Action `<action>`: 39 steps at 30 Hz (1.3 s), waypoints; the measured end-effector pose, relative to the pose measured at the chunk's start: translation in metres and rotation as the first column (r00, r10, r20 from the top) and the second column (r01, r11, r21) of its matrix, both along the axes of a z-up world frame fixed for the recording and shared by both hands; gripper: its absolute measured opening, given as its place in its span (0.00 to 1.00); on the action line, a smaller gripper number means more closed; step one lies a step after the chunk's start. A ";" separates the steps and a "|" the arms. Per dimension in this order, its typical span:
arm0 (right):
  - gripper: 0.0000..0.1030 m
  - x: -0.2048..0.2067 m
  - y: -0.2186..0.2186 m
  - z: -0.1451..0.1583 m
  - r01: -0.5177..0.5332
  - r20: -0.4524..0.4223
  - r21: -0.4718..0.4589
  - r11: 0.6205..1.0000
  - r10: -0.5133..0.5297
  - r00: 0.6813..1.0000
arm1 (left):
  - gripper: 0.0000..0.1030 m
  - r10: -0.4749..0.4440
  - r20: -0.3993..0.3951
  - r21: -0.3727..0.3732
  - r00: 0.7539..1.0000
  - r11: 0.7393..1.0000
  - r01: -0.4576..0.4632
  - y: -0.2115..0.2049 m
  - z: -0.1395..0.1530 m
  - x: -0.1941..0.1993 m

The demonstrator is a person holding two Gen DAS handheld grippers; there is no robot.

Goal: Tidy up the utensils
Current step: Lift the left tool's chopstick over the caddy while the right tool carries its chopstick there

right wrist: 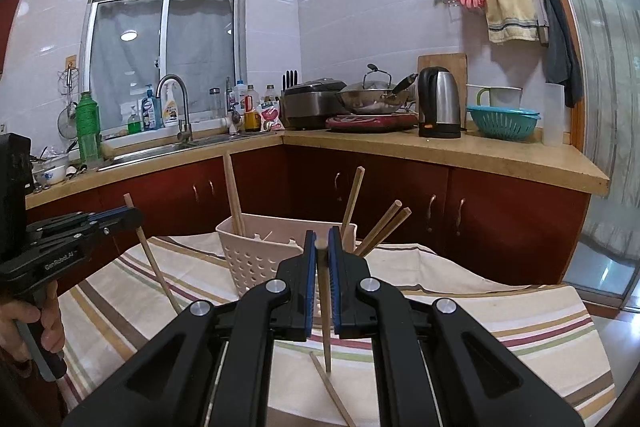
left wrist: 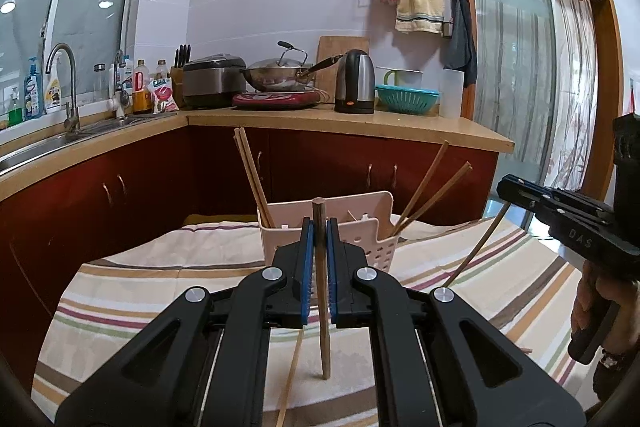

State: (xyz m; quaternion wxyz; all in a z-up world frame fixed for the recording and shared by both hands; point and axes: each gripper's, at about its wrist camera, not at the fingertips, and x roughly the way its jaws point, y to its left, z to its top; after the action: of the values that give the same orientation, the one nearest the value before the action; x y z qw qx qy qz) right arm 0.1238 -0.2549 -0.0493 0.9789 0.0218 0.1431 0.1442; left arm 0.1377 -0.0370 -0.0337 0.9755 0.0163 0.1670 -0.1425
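Note:
A pale pink perforated utensil holder [left wrist: 360, 227] [right wrist: 256, 259] stands on the striped tablecloth, with several wooden chopsticks [left wrist: 424, 187] [right wrist: 380, 227] leaning in it. My left gripper [left wrist: 319, 227] is shut on a wooden chopstick [left wrist: 323, 307], held upright just in front of the holder; it also shows at the left of the right wrist view [right wrist: 132, 217]. My right gripper [right wrist: 321, 243] is shut on another wooden chopstick [right wrist: 326, 323], upright in front of the holder; it also shows at the right of the left wrist view [left wrist: 508, 189]. A loose chopstick [left wrist: 292, 371] [right wrist: 332, 391] lies on the cloth.
The table wears a striped cloth [left wrist: 140, 287] [right wrist: 500, 315]. Behind stands a kitchen counter [left wrist: 360, 125] with a kettle [left wrist: 355, 81], wok [left wrist: 280, 73], rice cooker [left wrist: 212, 81], teal colander [left wrist: 406, 99], and a sink with tap [left wrist: 64, 83]. A glass door [left wrist: 516, 67] is at the right.

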 end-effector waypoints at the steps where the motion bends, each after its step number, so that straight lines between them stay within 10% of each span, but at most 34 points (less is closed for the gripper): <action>1: 0.07 0.002 0.000 -0.001 0.000 -0.003 -0.001 1.000 0.000 1.000 | 0.07 -0.001 0.001 -0.002 1.000 1.000 0.001 0.000 0.000 0.002; 30: 0.06 0.047 0.013 0.101 -0.081 0.272 0.083 0.993 0.055 0.961 | 0.07 -0.003 0.305 -0.034 0.952 0.999 0.014 -0.006 0.126 0.054; 39: 0.06 0.091 0.022 0.077 -0.055 0.235 0.078 0.995 0.035 0.971 | 0.07 0.023 0.267 -0.031 0.963 0.999 -0.015 -0.010 0.091 0.098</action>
State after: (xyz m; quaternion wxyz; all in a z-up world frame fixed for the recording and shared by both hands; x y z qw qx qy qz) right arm 0.2145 -0.2329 0.0273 0.9836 0.0425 0.0214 0.1738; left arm 0.2362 -0.0475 0.0572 0.9905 0.0196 0.0319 -0.1320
